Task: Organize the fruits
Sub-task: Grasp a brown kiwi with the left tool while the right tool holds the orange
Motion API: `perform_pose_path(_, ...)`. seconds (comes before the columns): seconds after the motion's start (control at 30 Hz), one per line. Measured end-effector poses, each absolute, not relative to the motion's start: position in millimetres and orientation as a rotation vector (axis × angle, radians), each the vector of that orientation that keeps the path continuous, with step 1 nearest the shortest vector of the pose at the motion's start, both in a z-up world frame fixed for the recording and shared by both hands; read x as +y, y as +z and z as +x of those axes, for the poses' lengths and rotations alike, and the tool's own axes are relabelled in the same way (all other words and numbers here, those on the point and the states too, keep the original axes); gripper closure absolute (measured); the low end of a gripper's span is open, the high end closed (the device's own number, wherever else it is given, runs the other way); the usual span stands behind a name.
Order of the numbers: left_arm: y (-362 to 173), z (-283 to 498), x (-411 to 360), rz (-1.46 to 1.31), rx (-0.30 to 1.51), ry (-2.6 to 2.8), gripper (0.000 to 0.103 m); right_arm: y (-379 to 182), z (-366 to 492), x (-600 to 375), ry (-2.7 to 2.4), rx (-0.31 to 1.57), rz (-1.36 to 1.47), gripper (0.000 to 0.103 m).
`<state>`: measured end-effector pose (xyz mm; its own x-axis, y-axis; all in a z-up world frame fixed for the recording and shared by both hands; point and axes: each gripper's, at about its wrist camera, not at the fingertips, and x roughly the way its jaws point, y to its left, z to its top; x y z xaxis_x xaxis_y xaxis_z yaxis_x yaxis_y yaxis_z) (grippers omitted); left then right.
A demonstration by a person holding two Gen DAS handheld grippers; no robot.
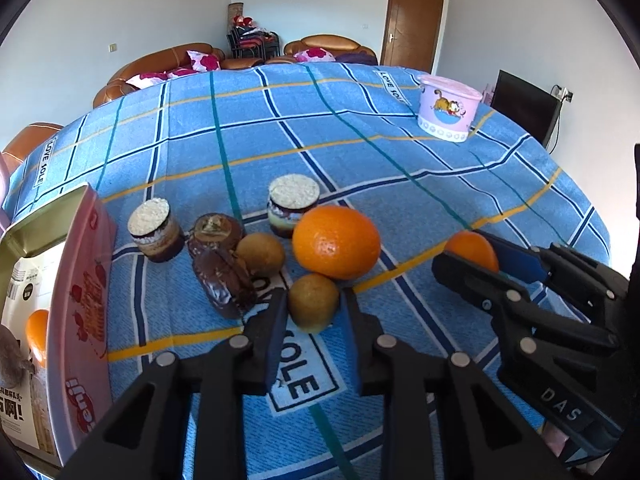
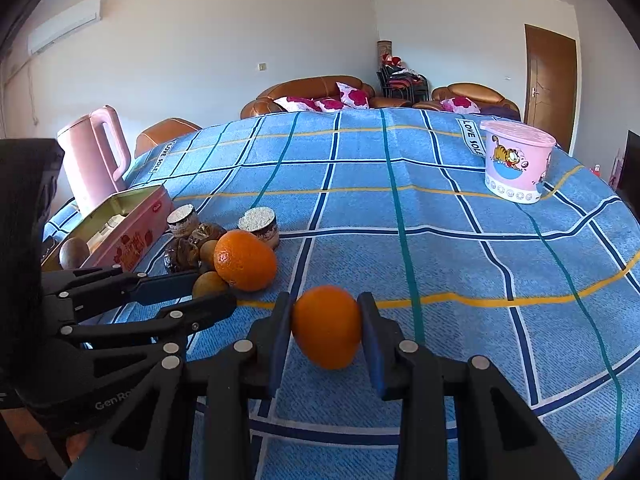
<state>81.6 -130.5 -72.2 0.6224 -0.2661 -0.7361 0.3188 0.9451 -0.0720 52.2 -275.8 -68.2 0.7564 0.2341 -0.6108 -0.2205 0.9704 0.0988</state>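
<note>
My left gripper has its jaws on both sides of a small brown-green fruit on the blue checked cloth; they look shut on it. A large orange and a second brown fruit lie just behind. My right gripper is shut on a smaller orange; it shows at the right of the left wrist view. The left gripper shows at the left of the right wrist view, beside the large orange.
A pink tin box at the left holds an orange and a brown fruit. Cake cups and chocolate pastries sit by the fruit. A pink Garfield tub stands far right, a pink kettle far left.
</note>
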Motion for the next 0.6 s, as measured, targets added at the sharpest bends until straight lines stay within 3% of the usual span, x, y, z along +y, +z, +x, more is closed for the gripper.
perform_pose_path(0.6, -58, 67, -118, 0.018, 0.71, -0.342, 0.076, -63, 38, -276, 0.287, 0.574, 0.014, 0.068)
